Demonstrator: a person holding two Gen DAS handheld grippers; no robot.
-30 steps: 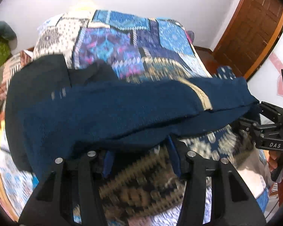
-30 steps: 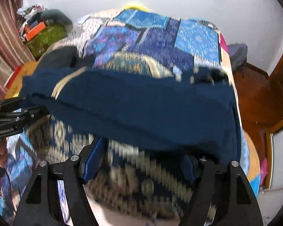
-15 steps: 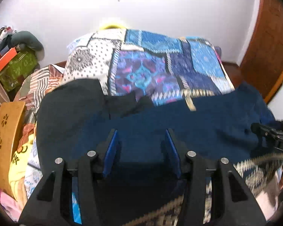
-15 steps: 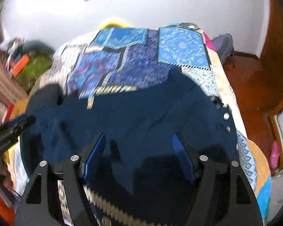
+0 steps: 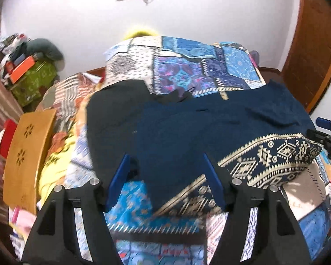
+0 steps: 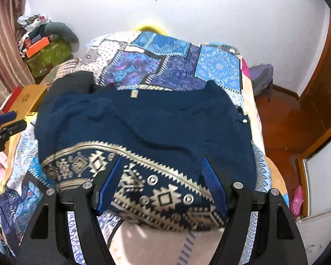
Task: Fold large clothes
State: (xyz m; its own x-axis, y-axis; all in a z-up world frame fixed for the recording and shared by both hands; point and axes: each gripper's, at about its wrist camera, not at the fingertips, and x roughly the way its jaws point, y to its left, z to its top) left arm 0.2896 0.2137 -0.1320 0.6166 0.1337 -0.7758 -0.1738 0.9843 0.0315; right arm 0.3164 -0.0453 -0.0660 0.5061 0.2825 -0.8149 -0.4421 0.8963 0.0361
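lying folded on the bed (image 5: 209, 70), navy garment (image 6: 154, 121) shows its gold-patterned hem; both grippers' fingers apart, holding nothing

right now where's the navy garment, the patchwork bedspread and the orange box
navy garment (image 6: 156, 121), right wrist view, plain middle of the cloth
patchwork bedspread (image 6: 218, 68), right wrist view, bright blue patch
orange box (image 5: 22, 69), left wrist view, its long side

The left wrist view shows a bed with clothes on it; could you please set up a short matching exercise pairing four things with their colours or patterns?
Things:
1. garment
2. its border band
3. bedspread
4. box at the far left

Descriptions:
a. orange
b. blue patchwork
c. plain navy
d. cream geometric motifs on navy

Pairs: 1-c, 2-d, 3-b, 4-a
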